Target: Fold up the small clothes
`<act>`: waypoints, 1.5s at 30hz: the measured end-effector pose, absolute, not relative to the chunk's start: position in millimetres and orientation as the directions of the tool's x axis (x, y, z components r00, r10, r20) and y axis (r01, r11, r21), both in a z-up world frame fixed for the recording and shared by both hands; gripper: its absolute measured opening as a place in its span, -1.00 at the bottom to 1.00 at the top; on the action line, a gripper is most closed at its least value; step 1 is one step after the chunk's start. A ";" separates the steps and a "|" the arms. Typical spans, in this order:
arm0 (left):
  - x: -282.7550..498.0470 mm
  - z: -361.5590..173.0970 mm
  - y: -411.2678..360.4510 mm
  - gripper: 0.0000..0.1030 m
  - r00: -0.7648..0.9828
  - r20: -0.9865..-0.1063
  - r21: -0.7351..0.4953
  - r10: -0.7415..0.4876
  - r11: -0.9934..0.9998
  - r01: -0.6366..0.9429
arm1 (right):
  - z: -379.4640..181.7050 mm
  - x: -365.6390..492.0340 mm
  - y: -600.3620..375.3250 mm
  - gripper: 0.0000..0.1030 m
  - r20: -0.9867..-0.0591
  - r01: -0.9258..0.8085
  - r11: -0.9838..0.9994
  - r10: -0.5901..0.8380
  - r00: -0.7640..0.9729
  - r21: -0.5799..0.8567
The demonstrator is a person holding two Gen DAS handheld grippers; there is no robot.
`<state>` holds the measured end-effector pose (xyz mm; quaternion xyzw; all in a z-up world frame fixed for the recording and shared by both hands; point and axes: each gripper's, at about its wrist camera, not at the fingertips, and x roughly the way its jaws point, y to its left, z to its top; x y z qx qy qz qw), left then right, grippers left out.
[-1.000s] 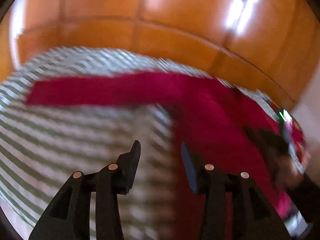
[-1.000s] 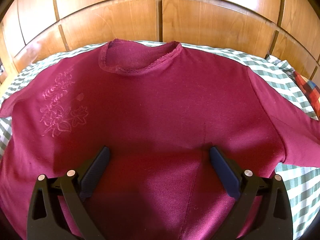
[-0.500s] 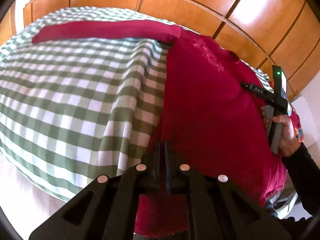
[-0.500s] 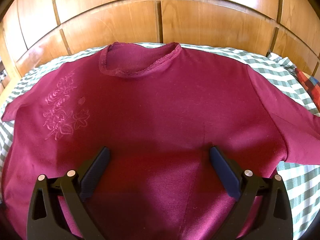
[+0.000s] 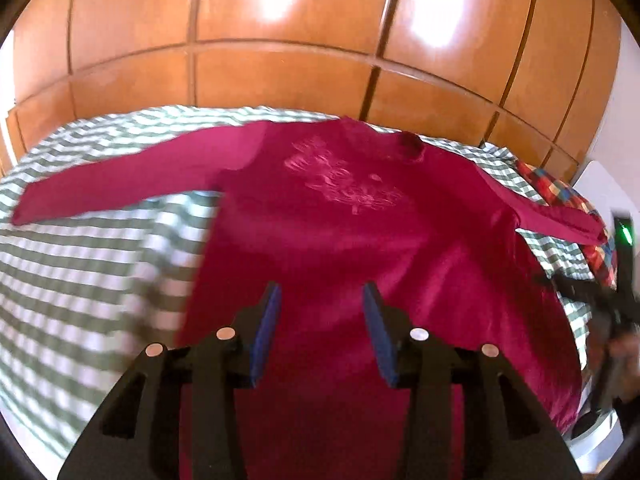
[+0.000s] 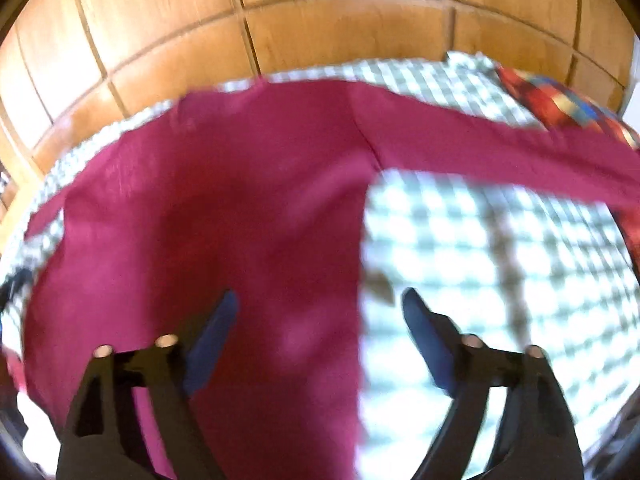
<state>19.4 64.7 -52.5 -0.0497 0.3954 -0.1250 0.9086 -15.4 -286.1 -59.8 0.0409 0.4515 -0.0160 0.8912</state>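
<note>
A maroon long-sleeved top [image 5: 340, 232] lies spread flat on a green-and-white checked bedsheet [image 5: 80, 264], both sleeves stretched out, pale embroidery on the chest. My left gripper [image 5: 320, 300] is open and empty above the lower body of the top. The top also shows in the right wrist view [image 6: 224, 208], blurred. My right gripper [image 6: 320, 308] is open and empty over the top's right side edge, where cloth meets the sheet [image 6: 500, 264]. The right sleeve [image 6: 500, 148] runs off to the right.
Wooden panelled wardrobe doors [image 5: 280, 60] stand behind the bed. A red multicoloured checked cloth [image 5: 560, 196] lies at the bed's far right; it also shows in the right wrist view [image 6: 560, 100]. The other hand-held gripper [image 5: 616, 300] appears at the right edge.
My left gripper has opened and swung right over the top's body. My right gripper has moved right to the top's side edge, staying open.
</note>
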 end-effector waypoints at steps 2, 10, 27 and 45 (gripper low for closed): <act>26.6 -61.3 52.4 -0.17 0.648 -0.711 -0.207 -0.273 0.962 0.177 | -67.2 -39.8 -287.3 0.11 -0.829 0.036 0.998 0.027 0.558 0.057; 19.7 -100.5 27.7 -0.13 0.611 -0.757 -0.187 -0.230 0.973 0.135 | -71.3 -84.6 -285.6 -0.70 -0.839 -0.029 1.000 0.023 0.544 0.009; 23.7 -97.9 16.5 0.27 0.605 -0.765 -0.186 -0.221 0.975 0.122 | -3.0 -66.4 -589.4 0.02 -0.709 0.694 0.602 -0.280 0.647 0.395; 30.2 -77.1 30.1 0.26 0.622 -0.733 -0.247 -0.275 0.960 0.134 | 121.2 63.6 -454.4 -0.88 -0.557 0.341 0.906 -0.154 0.816 0.251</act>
